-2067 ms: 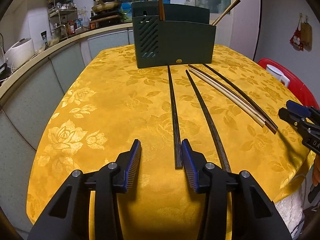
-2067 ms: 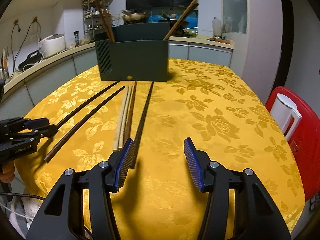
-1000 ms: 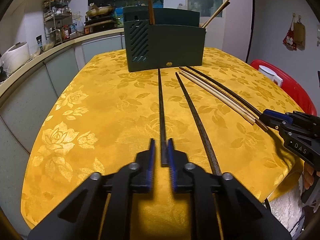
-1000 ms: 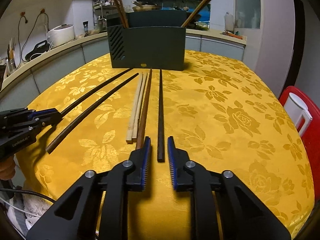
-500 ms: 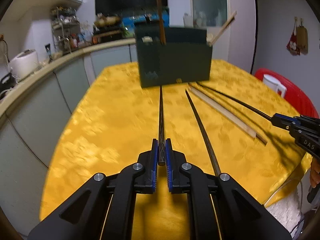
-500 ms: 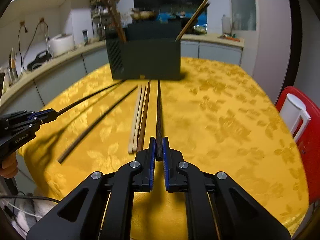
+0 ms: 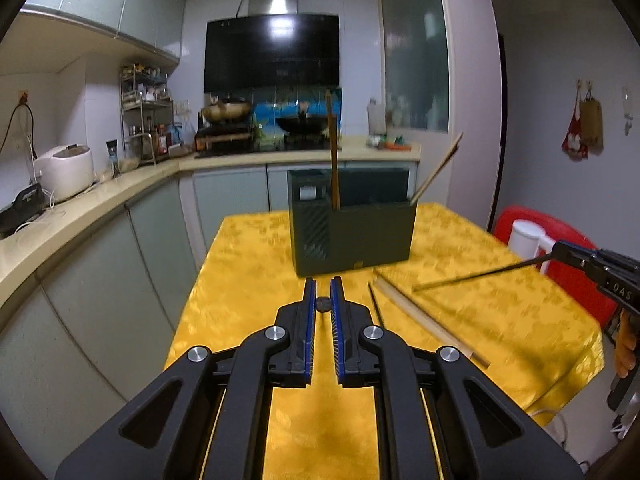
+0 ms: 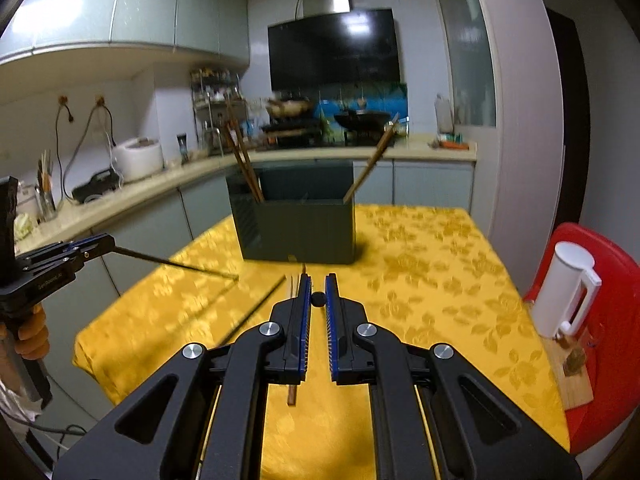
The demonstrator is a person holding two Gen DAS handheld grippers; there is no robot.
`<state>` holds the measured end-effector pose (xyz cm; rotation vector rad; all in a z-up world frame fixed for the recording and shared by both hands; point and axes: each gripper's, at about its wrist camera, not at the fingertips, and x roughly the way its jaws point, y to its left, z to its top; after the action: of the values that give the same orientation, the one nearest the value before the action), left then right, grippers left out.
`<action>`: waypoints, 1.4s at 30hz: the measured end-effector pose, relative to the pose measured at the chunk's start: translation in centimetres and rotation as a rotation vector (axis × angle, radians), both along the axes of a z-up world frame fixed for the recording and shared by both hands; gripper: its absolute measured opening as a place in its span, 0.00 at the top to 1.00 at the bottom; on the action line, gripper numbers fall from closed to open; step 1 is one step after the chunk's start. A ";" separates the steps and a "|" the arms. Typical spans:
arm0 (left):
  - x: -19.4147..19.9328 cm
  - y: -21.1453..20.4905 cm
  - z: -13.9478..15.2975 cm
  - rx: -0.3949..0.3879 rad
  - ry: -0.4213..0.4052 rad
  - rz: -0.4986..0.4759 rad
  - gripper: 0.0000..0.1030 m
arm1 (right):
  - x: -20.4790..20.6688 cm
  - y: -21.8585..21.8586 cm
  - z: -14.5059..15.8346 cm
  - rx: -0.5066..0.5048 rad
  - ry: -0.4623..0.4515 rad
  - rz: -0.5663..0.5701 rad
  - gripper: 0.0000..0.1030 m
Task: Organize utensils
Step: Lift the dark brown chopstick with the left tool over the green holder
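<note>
My left gripper [image 7: 322, 285] is shut on a dark chopstick [image 7: 323, 304], seen end-on between the blue pads and lifted off the yellow table [image 7: 248, 280]. My right gripper [image 8: 318, 280] is likewise shut on a second dark chopstick [image 8: 318, 299]. Each view shows the other gripper in the air with its stick slanting down: the right gripper [image 7: 576, 258] and the left gripper [image 8: 86, 250]. The dark green utensil holder [image 7: 352, 236] [image 8: 298, 232] stands ahead with chopsticks leaning in both ends. One dark chopstick [image 8: 256, 308] and a few lighter ones [image 7: 424, 316] lie on the cloth.
A red chair [image 8: 600, 264] with a white jug [image 8: 568, 292] stands at the table's right side. A kitchen counter [image 7: 80, 216] with a rice cooker [image 7: 66, 172] runs along the left and back. The table's near edge drops off below the grippers.
Both grippers closed on a dark chopstick each, then rose with them off the table. The holder now sits lower and farther in both views.
</note>
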<state>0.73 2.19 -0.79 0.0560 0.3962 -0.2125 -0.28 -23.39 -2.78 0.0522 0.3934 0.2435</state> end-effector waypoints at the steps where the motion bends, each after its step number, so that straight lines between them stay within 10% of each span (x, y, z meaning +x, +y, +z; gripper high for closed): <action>1: 0.0 0.1 0.3 -0.005 -0.007 -0.001 0.93 | -0.1 -0.1 0.6 0.010 -0.013 0.005 0.92; 42: 7.5 -2.6 12.0 -0.008 -0.072 -0.067 0.93 | 6.3 -1.1 12.0 0.041 -0.134 0.004 0.92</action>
<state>8.27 -0.39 11.20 0.0690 0.3219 -0.2777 6.01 -24.44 9.27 0.0752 0.2555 0.2572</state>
